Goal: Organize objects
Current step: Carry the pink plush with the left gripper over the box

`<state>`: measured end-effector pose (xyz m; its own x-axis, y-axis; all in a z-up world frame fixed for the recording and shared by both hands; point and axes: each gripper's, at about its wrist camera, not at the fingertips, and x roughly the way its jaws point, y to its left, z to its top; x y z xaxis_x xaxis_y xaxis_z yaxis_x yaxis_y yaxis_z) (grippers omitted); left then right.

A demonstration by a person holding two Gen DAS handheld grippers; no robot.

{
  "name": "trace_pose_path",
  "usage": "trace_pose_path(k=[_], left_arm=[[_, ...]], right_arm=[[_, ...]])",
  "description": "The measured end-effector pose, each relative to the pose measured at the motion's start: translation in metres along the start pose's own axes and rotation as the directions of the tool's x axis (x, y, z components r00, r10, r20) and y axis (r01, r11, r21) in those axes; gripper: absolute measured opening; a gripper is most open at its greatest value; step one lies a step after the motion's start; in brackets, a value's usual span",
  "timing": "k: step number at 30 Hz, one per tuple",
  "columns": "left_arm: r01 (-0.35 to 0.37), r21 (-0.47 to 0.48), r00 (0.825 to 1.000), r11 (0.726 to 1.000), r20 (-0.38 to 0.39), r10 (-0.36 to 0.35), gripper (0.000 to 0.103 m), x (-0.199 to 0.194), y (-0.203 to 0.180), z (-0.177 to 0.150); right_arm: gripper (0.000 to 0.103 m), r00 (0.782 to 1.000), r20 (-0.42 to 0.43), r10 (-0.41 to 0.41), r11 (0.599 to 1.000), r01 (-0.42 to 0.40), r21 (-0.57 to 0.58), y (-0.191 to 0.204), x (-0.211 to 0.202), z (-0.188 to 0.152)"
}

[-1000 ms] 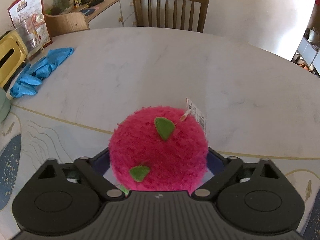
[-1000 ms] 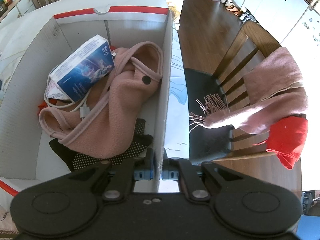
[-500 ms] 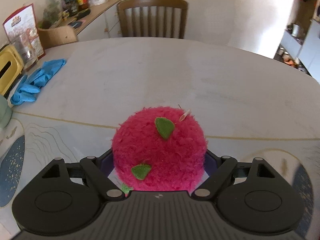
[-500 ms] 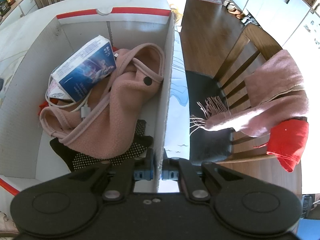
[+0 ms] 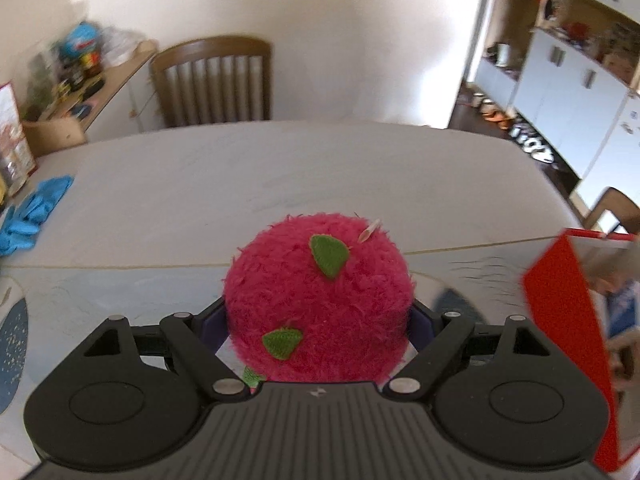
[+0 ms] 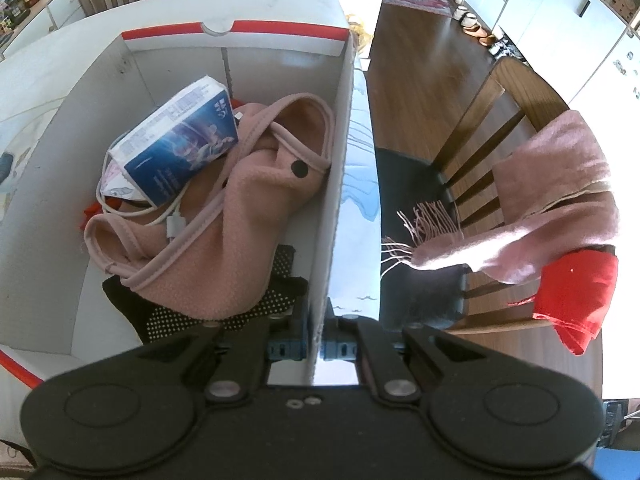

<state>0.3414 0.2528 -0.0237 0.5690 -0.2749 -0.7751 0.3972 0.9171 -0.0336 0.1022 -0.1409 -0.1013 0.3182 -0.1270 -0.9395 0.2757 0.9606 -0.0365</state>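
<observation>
Left gripper [image 5: 318, 320] holds pink plush ball [image 5: 316, 300] beside box [image 5: 560, 312] edge.

Both claws are matte black plastic. On the left claw [image 5: 318, 320], two round raised discs flank a ribbed centre plate with a small pale mark; angled link bars pivot on silver screws, and its fingers [image 5: 212, 322] look dark purple. The right claw [image 6: 316, 346] has the same discs and bars, with blue finger pads [image 6: 286, 348] and two tiny screws at mid-body.
</observation>
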Motion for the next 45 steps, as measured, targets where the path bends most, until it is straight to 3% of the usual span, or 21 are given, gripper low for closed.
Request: trace_pose_path(k=[6,12,20,27,29,33,45], left_arm=[[0.096,0.083,0.995,0.992,0.024,-0.098,0.086,-0.025,-0.051,-0.003],[0.206,0.189,0.977,0.96,0.004,-0.211,0.086,-0.035,-0.109,-0.004],[0.356,0.325,0.933,0.876,-0.07,-0.354,0.086,-0.042,-0.2,-0.023],[0.443,0.409,0.895,0.798,-0.153,-0.418,0.086,-0.036,-0.253,-0.043],[0.463,0.434,0.885,0.773,-0.183,-0.427,0.086,-0.032,-0.265,-0.05],[0.485,0.442,0.875,0.755,-0.244,-0.419,0.086,-0.019,-0.28,-0.059],[0.517,0.409,0.848,0.752,-0.368,-0.383,0.086,0.022,-0.292,-0.073]], right_arm=[[0.004,1.0,0.013,0.005,1.0,-0.004,-0.007,0.0,-0.003,0.0],[0.004,1.0,0.023,0.009,1.0,-0.009,-0.018,0.001,-0.006,0.002],[0.004,0.999,0.034,0.018,1.0,-0.017,-0.021,-0.001,-0.006,0.002],[0.005,0.998,0.054,0.033,0.999,-0.032,-0.014,-0.005,-0.009,0.001],[0.005,0.998,0.057,0.035,0.999,-0.034,-0.015,-0.005,-0.009,0.001],[0.005,0.997,0.061,0.041,0.999,-0.04,-0.015,-0.006,-0.009,0.001],[0.005,0.996,0.073,0.052,0.999,-0.051,-0.01,-0.007,-0.009,-0.001]])
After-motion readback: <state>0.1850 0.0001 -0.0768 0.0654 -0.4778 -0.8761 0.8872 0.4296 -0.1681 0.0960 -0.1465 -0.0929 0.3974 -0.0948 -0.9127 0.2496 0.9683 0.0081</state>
